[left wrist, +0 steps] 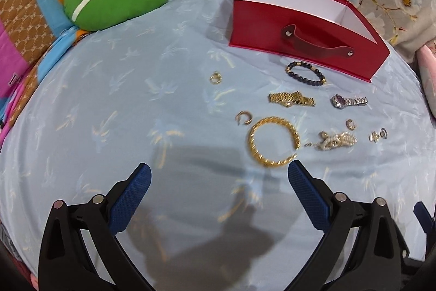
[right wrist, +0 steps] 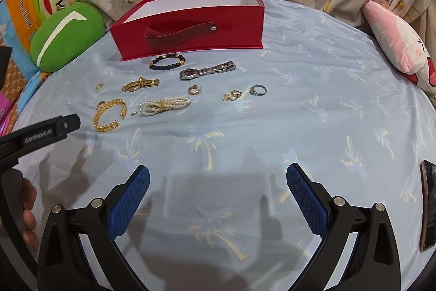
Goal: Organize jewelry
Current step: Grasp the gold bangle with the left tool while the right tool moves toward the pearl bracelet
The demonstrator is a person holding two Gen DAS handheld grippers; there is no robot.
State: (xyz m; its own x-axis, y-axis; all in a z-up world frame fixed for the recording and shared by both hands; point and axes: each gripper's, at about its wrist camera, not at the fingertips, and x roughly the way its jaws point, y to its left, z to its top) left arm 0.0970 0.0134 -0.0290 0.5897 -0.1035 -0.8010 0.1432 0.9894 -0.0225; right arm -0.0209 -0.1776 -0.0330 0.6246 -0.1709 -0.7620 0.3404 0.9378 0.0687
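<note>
Blue palm-print bedsheet (left wrist: 109, 105) carried everything: nearest, the left tool (left wrist: 219, 173) hung with fingers apart, the gold bangle (left wrist: 273, 142) just ahead and right of it, the right tool (right wrist: 218, 173), equally spread, well back, the red box (left wrist: 305, 42) farthest.

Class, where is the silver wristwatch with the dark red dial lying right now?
In both views the silver wristwatch lies on the pale blue sheet, just before the red box, right of the black beaded bracelet.
</note>
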